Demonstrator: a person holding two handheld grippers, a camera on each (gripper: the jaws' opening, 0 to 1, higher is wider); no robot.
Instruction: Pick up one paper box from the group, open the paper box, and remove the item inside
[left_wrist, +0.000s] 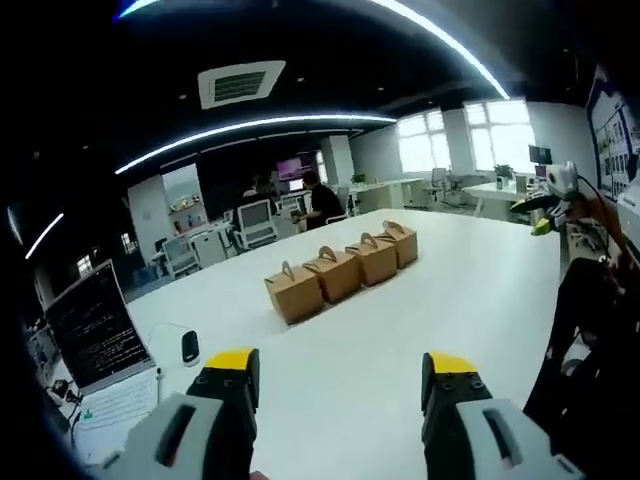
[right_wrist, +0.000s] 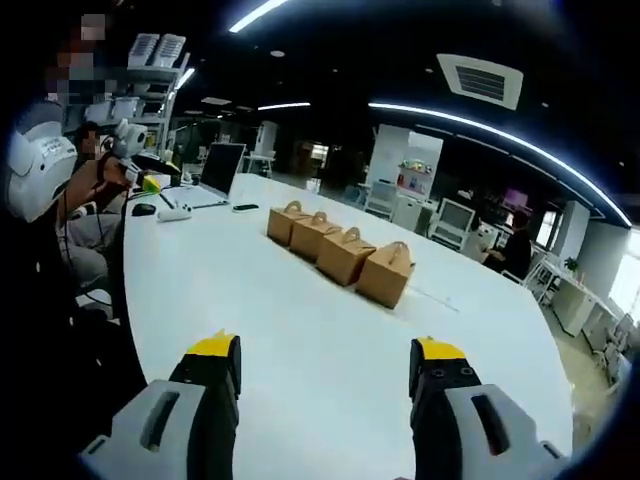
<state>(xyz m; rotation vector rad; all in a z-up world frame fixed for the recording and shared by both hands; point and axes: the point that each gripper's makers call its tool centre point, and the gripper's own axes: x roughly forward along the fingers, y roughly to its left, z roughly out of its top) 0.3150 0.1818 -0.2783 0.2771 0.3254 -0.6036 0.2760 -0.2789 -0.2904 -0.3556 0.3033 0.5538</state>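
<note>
**Facing a row of four boxes, both grippers spread and empty**

Hovering above the broad white counter (left_wrist: 470, 290), the left gripper (left_wrist: 340, 385) has its yellow-tipped fingers (left_wrist: 232, 368) spread wide with nothing between them. The right gripper (right_wrist: 325, 375) is likewise released, its fingers (right_wrist: 213, 355) apart over bare counter. Both appear to be held back and open in readiness, since no box has yet been chosen.

Four small brown paper boxes with looped carry handles (left_wrist: 340, 268) stand in a tight row, each touching or just beside its neighbour, well ahead of the left fingers and roughly centred between them. In the right gripper view the same row (right_wrist: 340, 250) lies ahead and runs diagonally away; its nearest box (right_wrist: 385, 273) sits forward of the gap, slightly toward the right finger. Lined up this way, an end box looks easiest to take without disturbing the rest.

An open grey laptop (left_wrist: 95, 335) and a small dark device (left_wrist: 190, 347) rest beyond the left finger, clear of the boxes.
</note>
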